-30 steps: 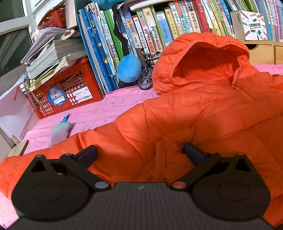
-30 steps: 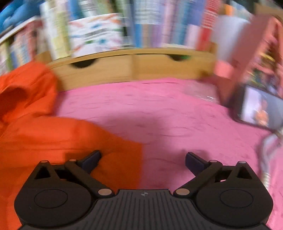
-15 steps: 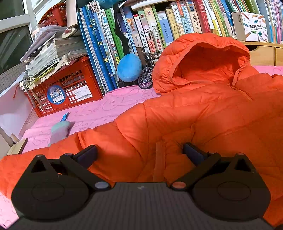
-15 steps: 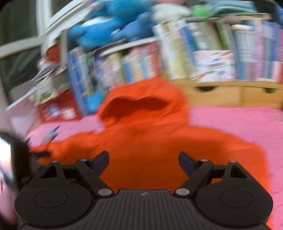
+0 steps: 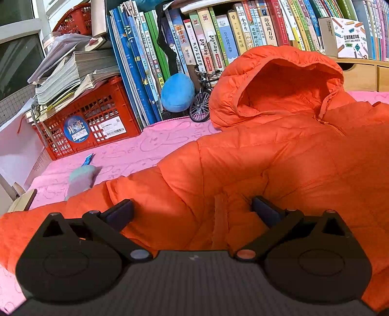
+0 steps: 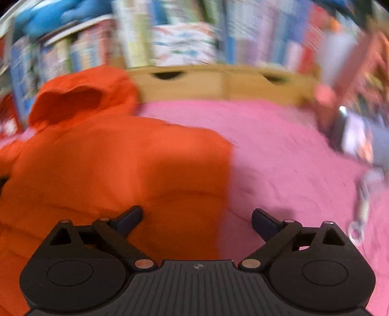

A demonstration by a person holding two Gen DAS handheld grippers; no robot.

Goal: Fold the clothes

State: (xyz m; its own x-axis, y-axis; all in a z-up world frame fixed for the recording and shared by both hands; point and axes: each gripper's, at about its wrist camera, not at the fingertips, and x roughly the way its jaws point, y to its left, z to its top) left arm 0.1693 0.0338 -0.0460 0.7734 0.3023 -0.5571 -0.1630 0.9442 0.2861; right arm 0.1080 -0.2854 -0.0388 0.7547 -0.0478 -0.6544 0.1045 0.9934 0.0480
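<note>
Orange hooded jacket [image 5: 279, 155] flat on pink cover [image 6: 279, 155], left gripper [image 5: 192, 209] and seemingly blurred right gripper [image 6: 197, 218] both wide apart above it.

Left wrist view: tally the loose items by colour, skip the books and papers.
Orange: 1, puffer jacket
Red: 2, crate, basket
Blue: 1, plush ball
Black: 1, toy bicycle
White: 1, printed box
Total: 6

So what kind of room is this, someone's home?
Probably a bedroom or study at home: a pink bedspread under an orange hooded jacket, shelves packed with books, and a red crate piled with papers.
</note>
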